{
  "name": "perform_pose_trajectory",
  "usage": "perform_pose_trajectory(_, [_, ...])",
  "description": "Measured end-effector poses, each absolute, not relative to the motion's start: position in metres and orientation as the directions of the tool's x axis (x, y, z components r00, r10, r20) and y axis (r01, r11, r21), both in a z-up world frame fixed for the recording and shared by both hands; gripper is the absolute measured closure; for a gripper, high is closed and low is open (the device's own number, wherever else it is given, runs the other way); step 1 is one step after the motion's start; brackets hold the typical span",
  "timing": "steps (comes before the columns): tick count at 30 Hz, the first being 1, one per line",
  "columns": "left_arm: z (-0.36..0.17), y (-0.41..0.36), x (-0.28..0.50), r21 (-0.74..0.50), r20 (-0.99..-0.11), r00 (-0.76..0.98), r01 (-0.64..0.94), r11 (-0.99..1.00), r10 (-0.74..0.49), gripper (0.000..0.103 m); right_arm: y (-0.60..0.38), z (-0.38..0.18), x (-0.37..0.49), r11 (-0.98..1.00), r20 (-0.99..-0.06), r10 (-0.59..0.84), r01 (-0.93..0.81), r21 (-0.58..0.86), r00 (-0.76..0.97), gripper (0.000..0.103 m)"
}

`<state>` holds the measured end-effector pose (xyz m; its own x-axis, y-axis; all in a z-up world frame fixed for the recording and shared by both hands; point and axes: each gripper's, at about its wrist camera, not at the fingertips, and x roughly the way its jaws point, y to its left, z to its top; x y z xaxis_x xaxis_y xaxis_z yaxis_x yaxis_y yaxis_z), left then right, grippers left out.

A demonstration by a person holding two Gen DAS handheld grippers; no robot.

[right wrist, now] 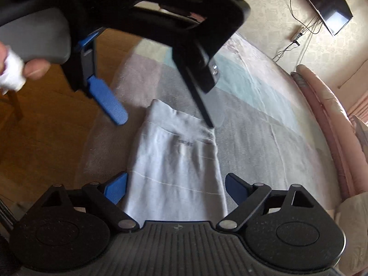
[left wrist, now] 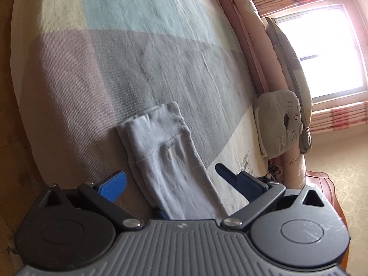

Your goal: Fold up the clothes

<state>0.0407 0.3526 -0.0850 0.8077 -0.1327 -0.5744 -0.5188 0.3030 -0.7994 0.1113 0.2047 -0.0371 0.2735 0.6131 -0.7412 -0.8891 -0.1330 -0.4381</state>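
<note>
Beneath you, the bed (left wrist: 142, 53) fills most of both views, covered by a blanket (right wrist: 253, 124) in broad blocks of grey, mauve, pale blue and cream. Along its far side runs a rolled pink quilt (left wrist: 253, 53), with a grey-green pillow (left wrist: 276, 122) propped against it near the bright window (left wrist: 322, 50). In the right wrist view a dark screen (right wrist: 326, 7) hangs on the wall with cables trailing below it, and wooden floor (right wrist: 41, 126) shows past the bed's edge.

On the blanket lies the pale grey garment (right wrist: 174, 168), folded into a long narrow strip; its waistband end points away from you and the rest runs back under both cameras. It lies flat, with light creases across it.

Your left claw (left wrist: 170, 179) is spread wide, one blue pad (left wrist: 115, 184) on each side of the strip, neither pressing on the cloth. From the right wrist view that same claw (right wrist: 165, 117) hangs over the waistband, one finger seemingly touching the cloth there, though blur makes contact hard to judge. Your left hand (right wrist: 30, 66) grips its handle, a scrap of white material tucked in the fingers.

Your right claw (right wrist: 176, 188) also stands wide, its pads flanking the strip nearer you, gripping nothing.
</note>
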Motion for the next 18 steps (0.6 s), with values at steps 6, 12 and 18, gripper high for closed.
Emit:
perform_pose_trajectory(6, [-0.098,0.350,0.047,-0.829,-0.545,0.822,-0.499,0.251,-0.165,0.001,0.203,-0.034,0.121,-0.106,-0.735,0.616,-0.895,-0.433,0.283,0.010])
perform_pose_trajectory(12, [-0.108,0.359,0.054,-0.863,-0.497,0.857,-0.471,0.185,-0.137,0.001,0.205,-0.034,0.126,-0.082,-0.735,0.619,-0.907,-0.412,0.278,0.010])
perform_pose_trajectory(18, [-0.112,0.371,0.055,-0.877,-0.460,0.887,-0.445,0.182,-0.046,0.001,0.202,-0.033,0.131,-0.055,-0.737,0.619,-0.921,-0.385,0.271,0.009])
